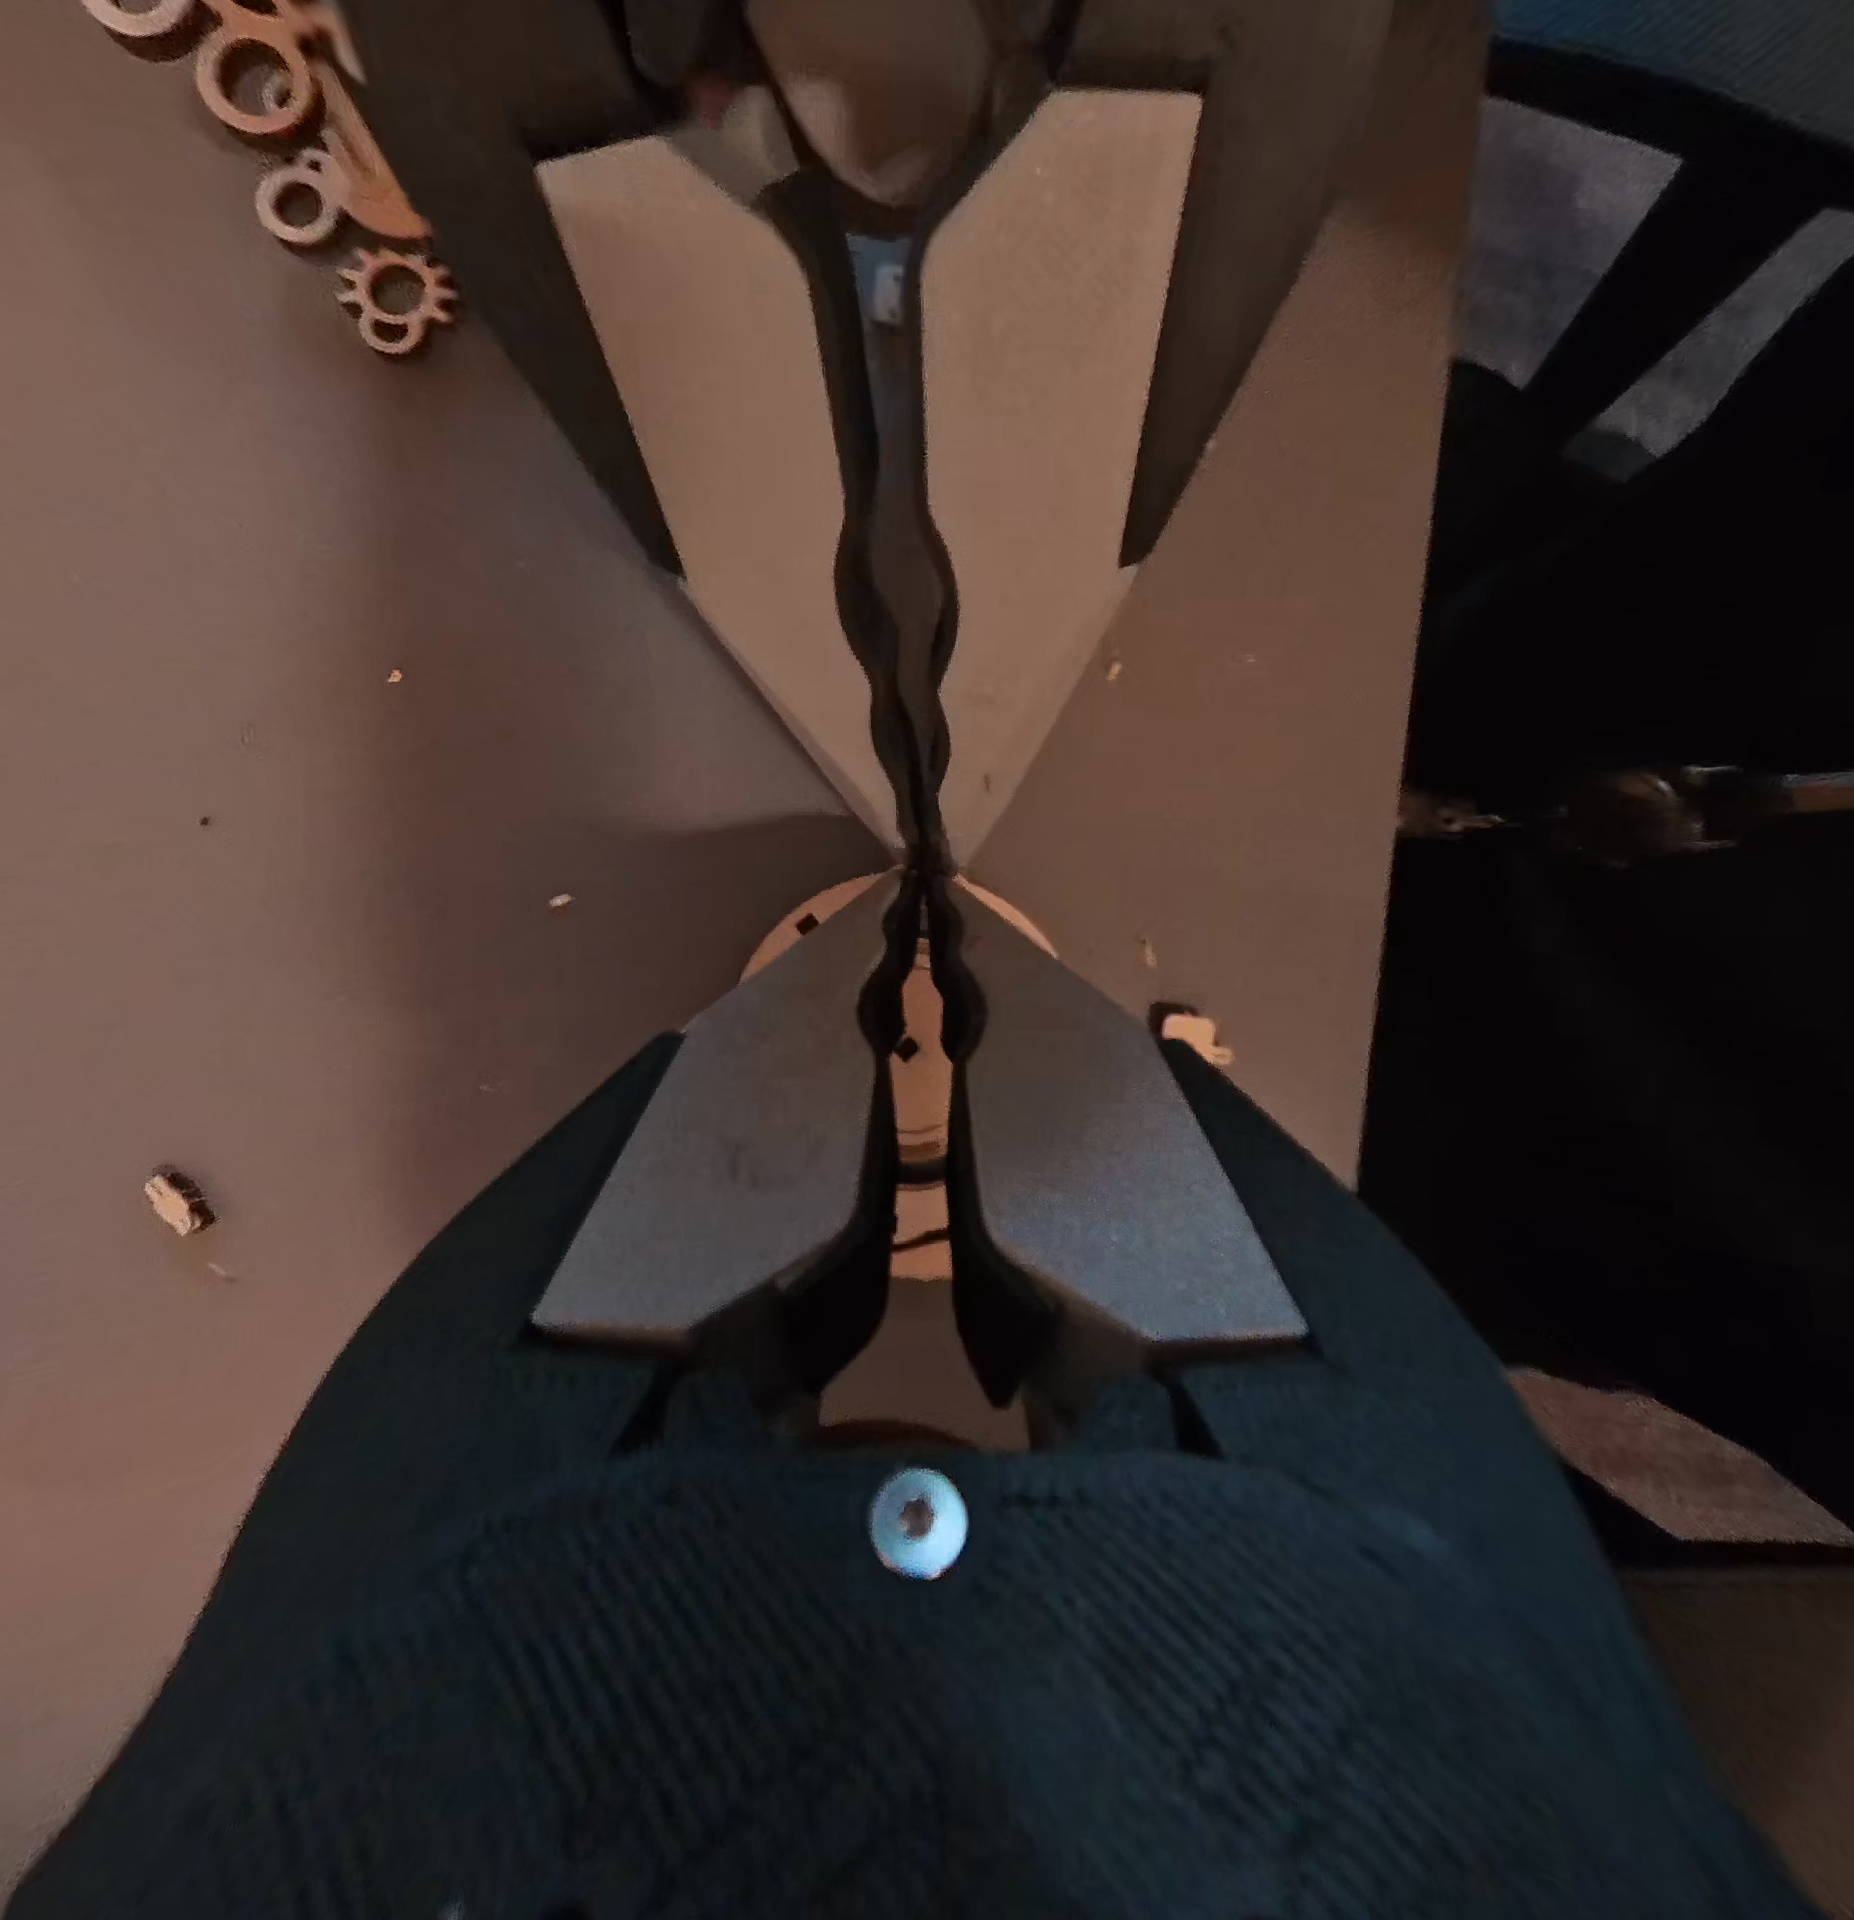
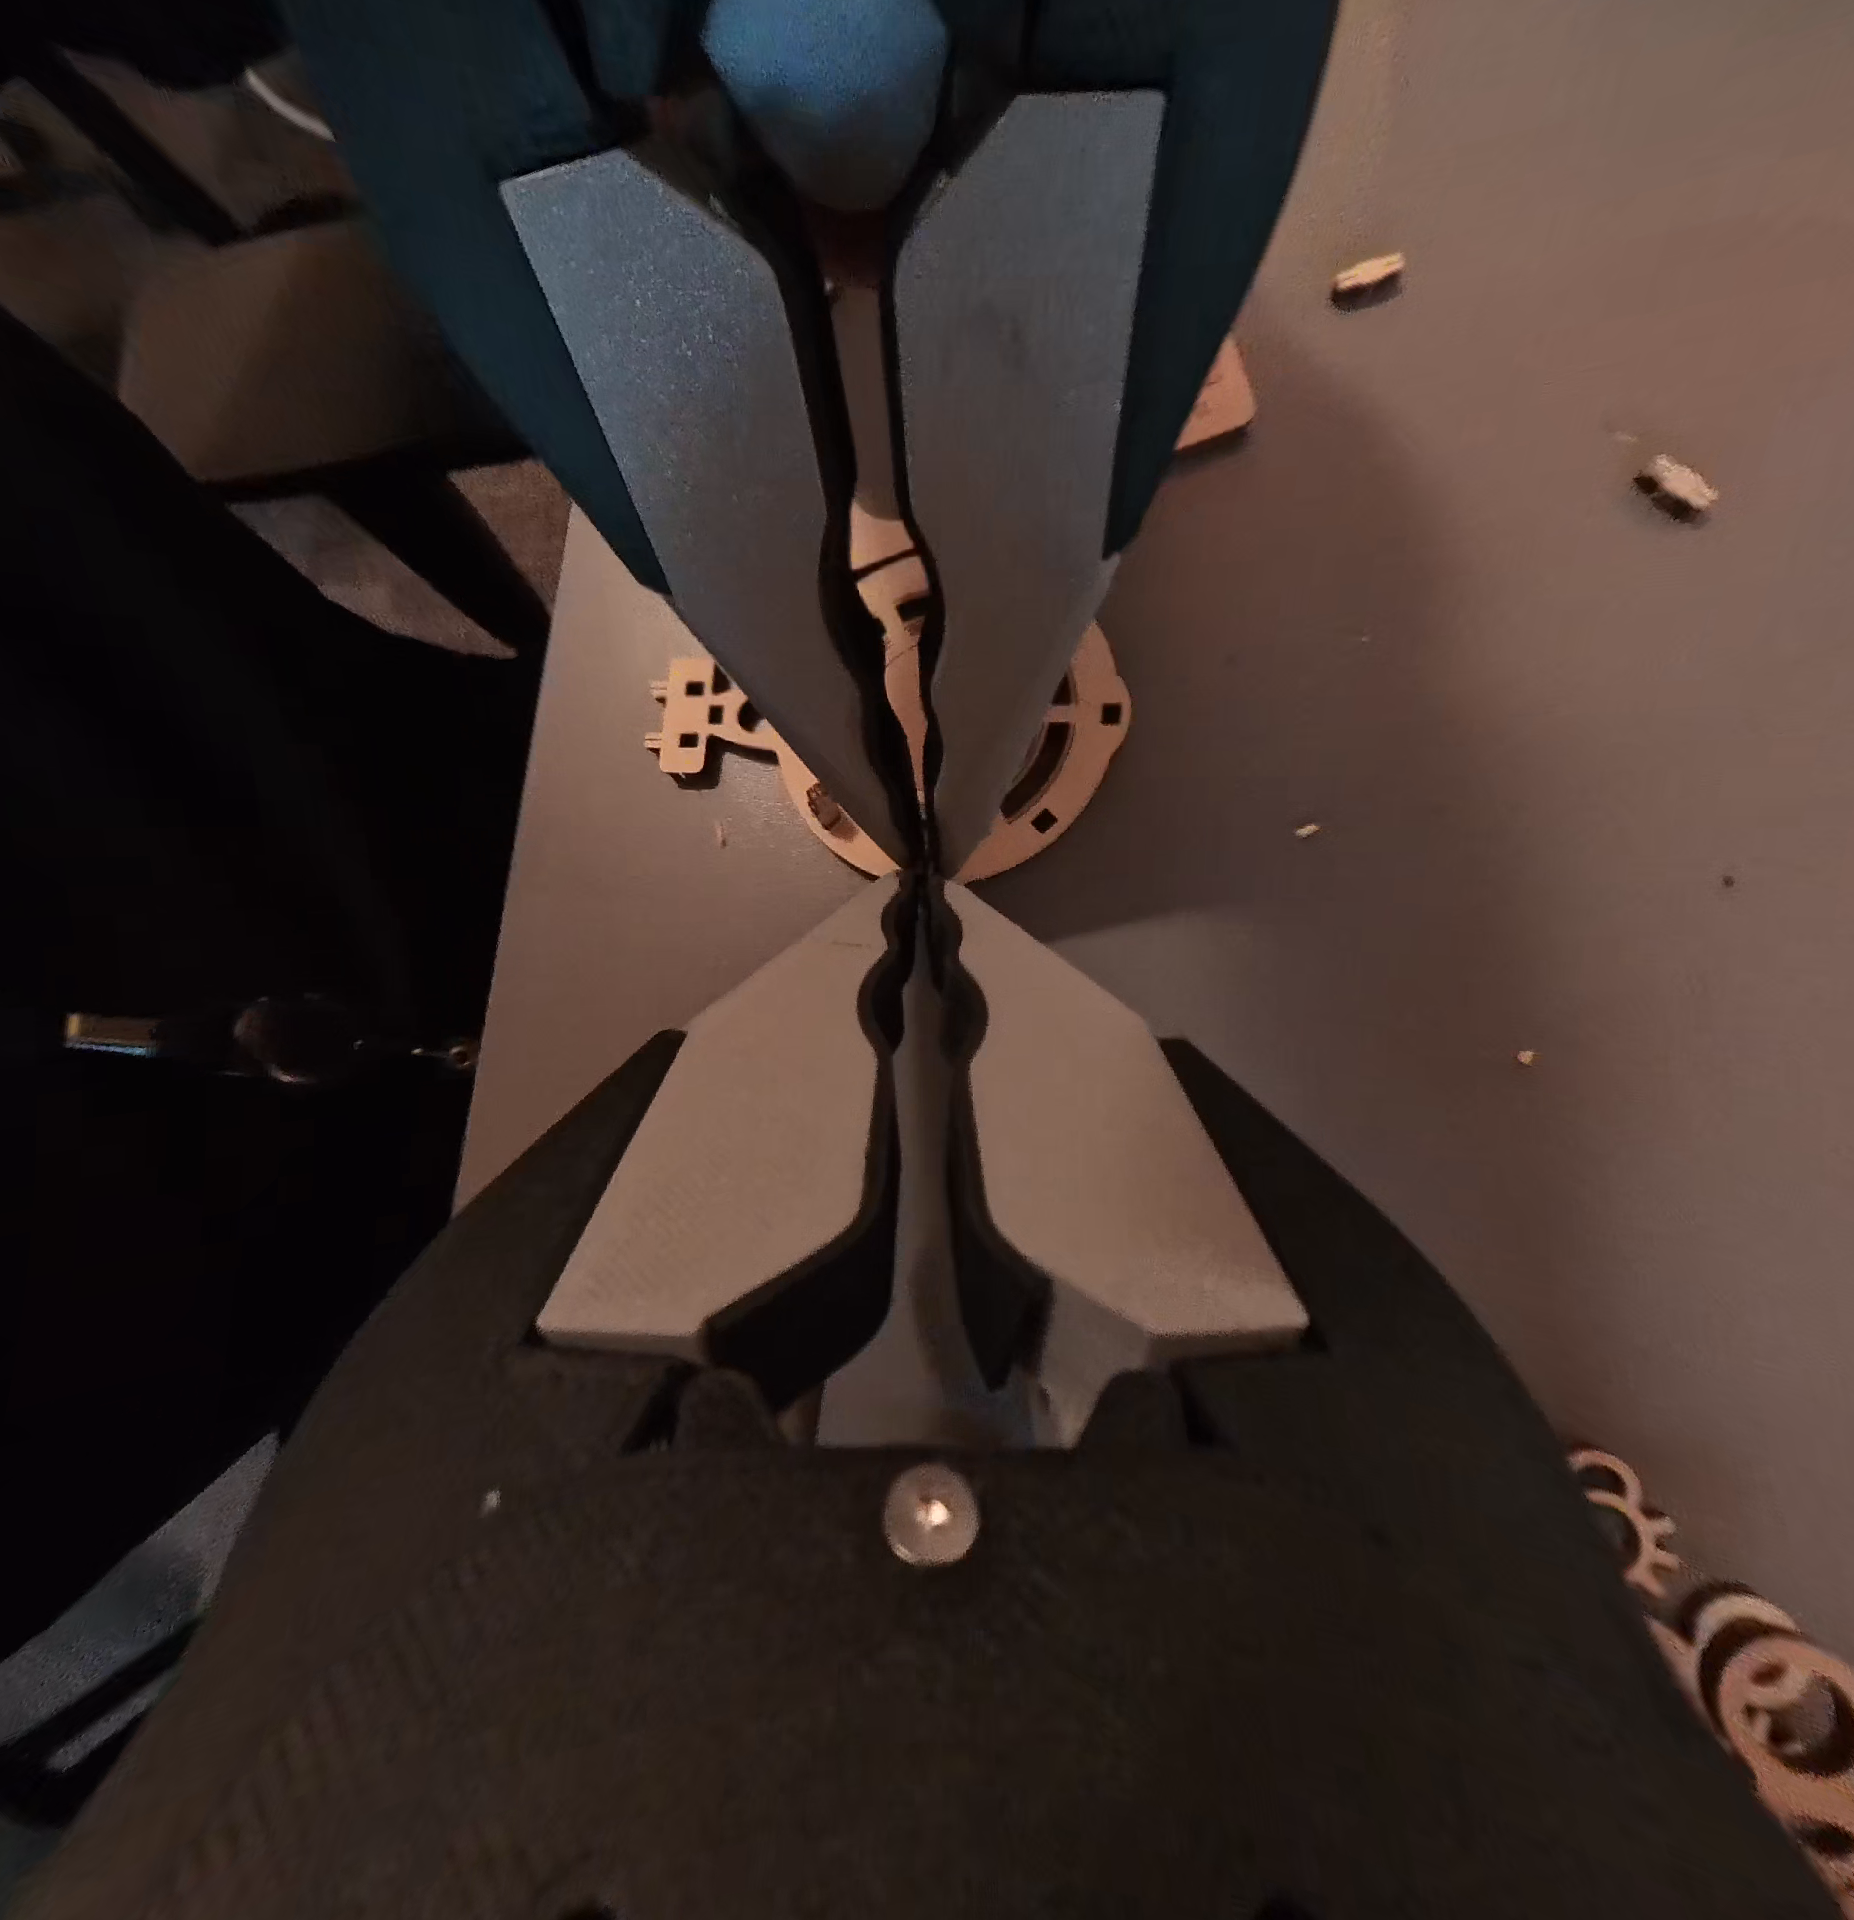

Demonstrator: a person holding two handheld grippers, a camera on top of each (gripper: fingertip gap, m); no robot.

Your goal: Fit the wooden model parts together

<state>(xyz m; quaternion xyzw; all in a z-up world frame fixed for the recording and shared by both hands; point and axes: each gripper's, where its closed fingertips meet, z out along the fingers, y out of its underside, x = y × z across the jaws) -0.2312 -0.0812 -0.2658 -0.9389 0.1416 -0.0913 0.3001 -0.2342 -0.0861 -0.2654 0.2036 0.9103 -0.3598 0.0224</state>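
My left gripper (image 1: 918,888), dark teal with grey fingers, and my right gripper (image 2: 918,896), black with pale fingers, point at each other and meet tip to tip just above the grey table. Both have their jaws closed. The frames do not show whether a small part is pinched between the tips. A flat wooden ring plate (image 2: 1070,756) with square slots and a notched tab (image 2: 689,727) lies on the table under the left gripper (image 2: 918,831). It shows pale through the left fingers' gap in the left wrist view (image 1: 921,1091), where the right gripper (image 1: 918,844) reaches in from above.
A row of wooden gears and rings (image 1: 279,99) lies at the far left, seen also in the right wrist view (image 2: 1775,1704). Small wooden offcuts (image 1: 180,1200) (image 2: 1676,483) are scattered on the table (image 1: 279,727). The table edge (image 1: 1401,727) drops to a dark floor with a chair (image 1: 1629,312). The tips of both grippers are at nearly the same place.
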